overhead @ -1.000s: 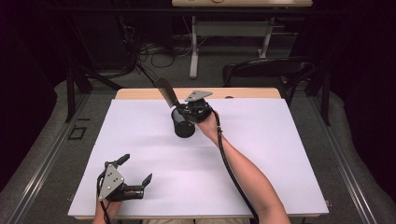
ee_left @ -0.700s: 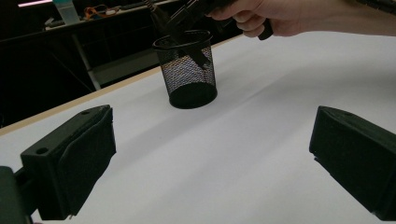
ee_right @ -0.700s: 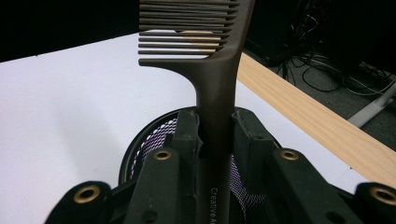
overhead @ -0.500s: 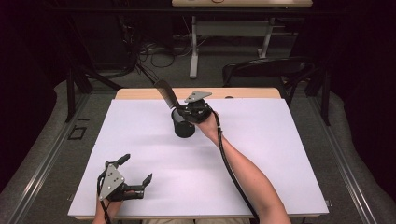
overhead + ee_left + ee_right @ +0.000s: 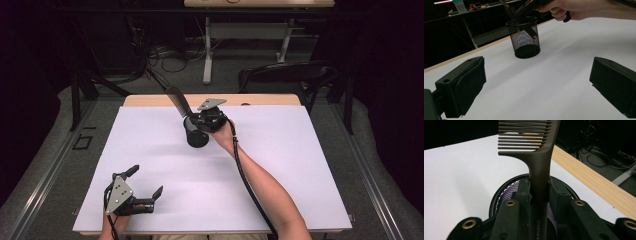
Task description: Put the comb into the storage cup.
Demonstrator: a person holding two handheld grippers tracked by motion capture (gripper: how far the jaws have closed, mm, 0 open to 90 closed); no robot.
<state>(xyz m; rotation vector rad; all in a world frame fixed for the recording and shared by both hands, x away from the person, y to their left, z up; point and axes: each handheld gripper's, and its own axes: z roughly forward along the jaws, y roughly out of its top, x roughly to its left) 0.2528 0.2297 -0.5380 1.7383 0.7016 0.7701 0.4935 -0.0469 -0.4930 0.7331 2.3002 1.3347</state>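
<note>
The right gripper (image 5: 539, 192) clamped the comb (image 5: 537, 157) above the far mesh cup (image 5: 524, 37), seemingly for dropping in; the near-left gripper (image 5: 146, 181) rested, jaws apart.

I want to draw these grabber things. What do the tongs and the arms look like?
Both tongs, left and right, are black, each with two chunky block-shaped jaws and brass-coloured screw holes. A grey three-cornered plate sits on top of each, and a black cable trails back along the arm. The forearms are bare, with no sleeves or gloves.

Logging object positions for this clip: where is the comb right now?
The comb is clamped in the right gripper over the black mesh cup, at the table's far middle in the high view, near the wooden edge.
</note>
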